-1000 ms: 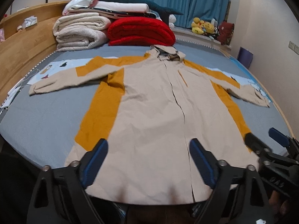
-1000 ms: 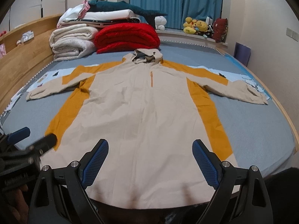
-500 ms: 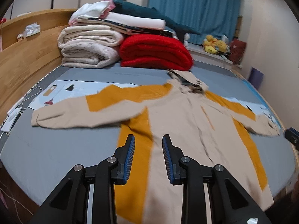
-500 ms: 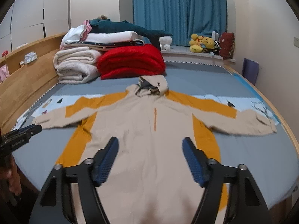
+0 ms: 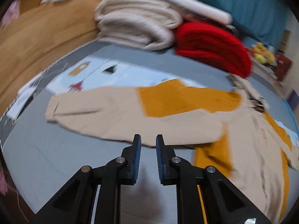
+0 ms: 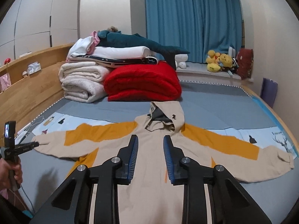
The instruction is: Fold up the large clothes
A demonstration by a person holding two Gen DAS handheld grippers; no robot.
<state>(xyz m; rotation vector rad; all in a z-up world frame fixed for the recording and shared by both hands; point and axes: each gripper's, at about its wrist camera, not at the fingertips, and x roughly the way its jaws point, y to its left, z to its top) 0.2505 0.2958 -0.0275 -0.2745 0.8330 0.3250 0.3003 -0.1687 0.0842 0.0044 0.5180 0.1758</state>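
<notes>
A beige and mustard hooded jacket lies flat, front up, on the grey bed, sleeves spread to both sides. The hood points to the far end. My right gripper hovers over the chest, aimed at the hood; its jaws are closing with nothing between them. My left gripper is over bare bed just before the lower edge of the left sleeve. Its jaws are closing to a narrow gap, with no cloth in it. The right wrist view shows the left gripper held by a hand near the cuff.
Folded cream blankets and a red quilt are stacked at the far end, with more bedding and a plush shark on top. A wooden headboard runs along the left. Cables and papers lie at the bed's left edge. Plush toys sit by the blue curtain.
Both grippers' jaws have narrowed from wide apart. The left gripper swung from the hem over to the left sleeve. The right gripper rose and moved up over the chest.
</notes>
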